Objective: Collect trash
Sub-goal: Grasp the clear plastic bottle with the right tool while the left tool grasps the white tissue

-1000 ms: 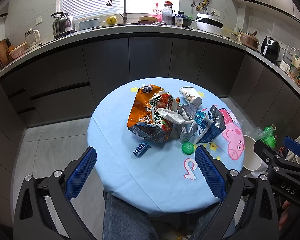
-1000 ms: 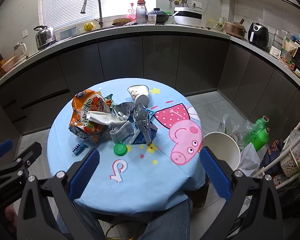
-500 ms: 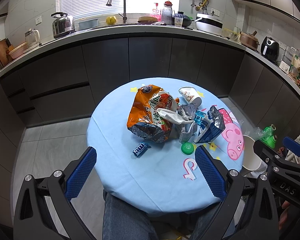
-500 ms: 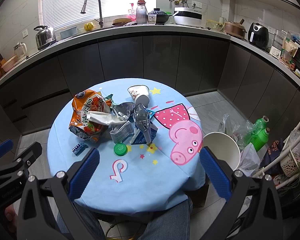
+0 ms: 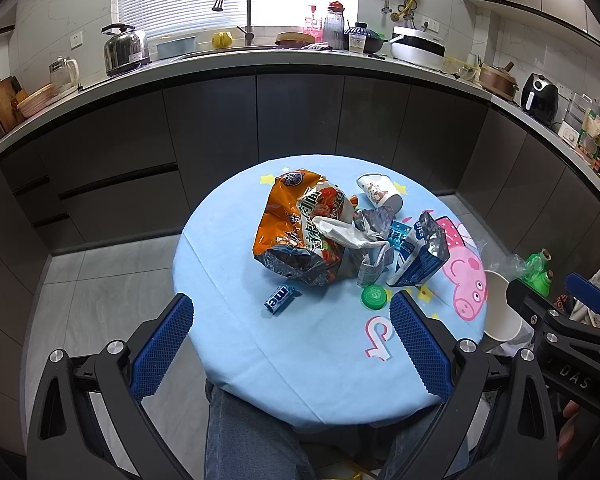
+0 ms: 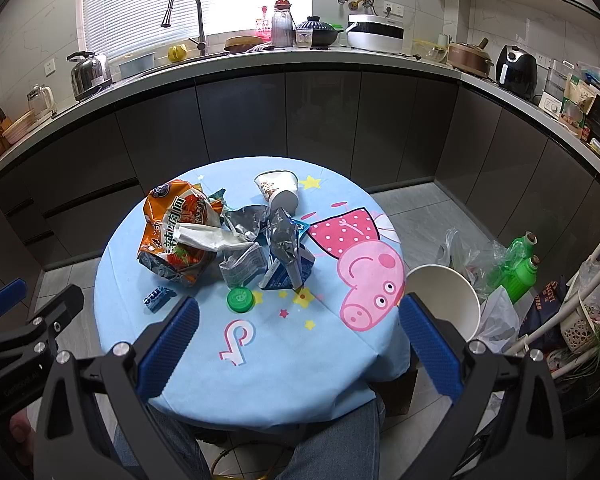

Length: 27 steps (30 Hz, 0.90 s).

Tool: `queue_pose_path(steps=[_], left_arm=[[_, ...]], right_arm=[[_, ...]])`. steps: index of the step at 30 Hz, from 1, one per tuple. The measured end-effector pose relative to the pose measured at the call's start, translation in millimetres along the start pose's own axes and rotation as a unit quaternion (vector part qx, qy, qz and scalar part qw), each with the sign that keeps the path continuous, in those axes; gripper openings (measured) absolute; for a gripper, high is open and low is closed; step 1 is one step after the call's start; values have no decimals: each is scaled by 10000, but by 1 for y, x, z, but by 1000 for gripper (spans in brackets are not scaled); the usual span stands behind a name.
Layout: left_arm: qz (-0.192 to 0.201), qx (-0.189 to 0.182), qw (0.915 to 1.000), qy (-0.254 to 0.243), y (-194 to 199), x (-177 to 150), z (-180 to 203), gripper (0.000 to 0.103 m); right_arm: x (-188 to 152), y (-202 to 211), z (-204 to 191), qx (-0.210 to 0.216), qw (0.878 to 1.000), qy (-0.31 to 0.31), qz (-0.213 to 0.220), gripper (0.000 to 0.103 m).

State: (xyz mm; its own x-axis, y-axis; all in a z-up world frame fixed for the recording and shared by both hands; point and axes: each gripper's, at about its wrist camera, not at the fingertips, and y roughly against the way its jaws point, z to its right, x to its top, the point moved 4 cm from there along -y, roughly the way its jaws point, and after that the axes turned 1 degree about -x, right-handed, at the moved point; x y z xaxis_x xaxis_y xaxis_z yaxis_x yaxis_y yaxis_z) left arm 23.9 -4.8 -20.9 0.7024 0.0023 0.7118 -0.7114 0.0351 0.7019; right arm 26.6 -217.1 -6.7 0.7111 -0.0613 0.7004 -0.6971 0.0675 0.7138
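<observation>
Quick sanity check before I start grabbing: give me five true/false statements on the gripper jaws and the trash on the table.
1. Both grippers stand open and empty. True: left gripper, right gripper.
2. The paper cup stands upright. False: it lies on its side.
3. The green bottle cap lies apart from the pile. True.
4. The orange snack bag is in the white bin. False: it lies on the table.
5. The blue candy wrapper is gripped. False: it lies loose.
</observation>
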Motion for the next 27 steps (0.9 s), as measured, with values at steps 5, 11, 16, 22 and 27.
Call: queue_pose_path(steps=[5,11,16,22,27], left_arm=[[2,-8,10000,1,1,0,1,95],[8,0,10000,66,-2,4,-2,94],[-127,-107,9994,298,-22,10,-20,94],[-344,-371,9983,276,-59,18,-32,94],[-529,-577,9968,134,-90,26,-30,91]], right_arm=[[-1,-1,0,-1,10000,-4,-2,100],[10,-1,1,61,10000,25,22,100],[14,-24,11,530,9985,-98,86,100],[12,-85,25,712,9966,-218,-356,100],[11,-136,17,917,9933,-142,-695,99]])
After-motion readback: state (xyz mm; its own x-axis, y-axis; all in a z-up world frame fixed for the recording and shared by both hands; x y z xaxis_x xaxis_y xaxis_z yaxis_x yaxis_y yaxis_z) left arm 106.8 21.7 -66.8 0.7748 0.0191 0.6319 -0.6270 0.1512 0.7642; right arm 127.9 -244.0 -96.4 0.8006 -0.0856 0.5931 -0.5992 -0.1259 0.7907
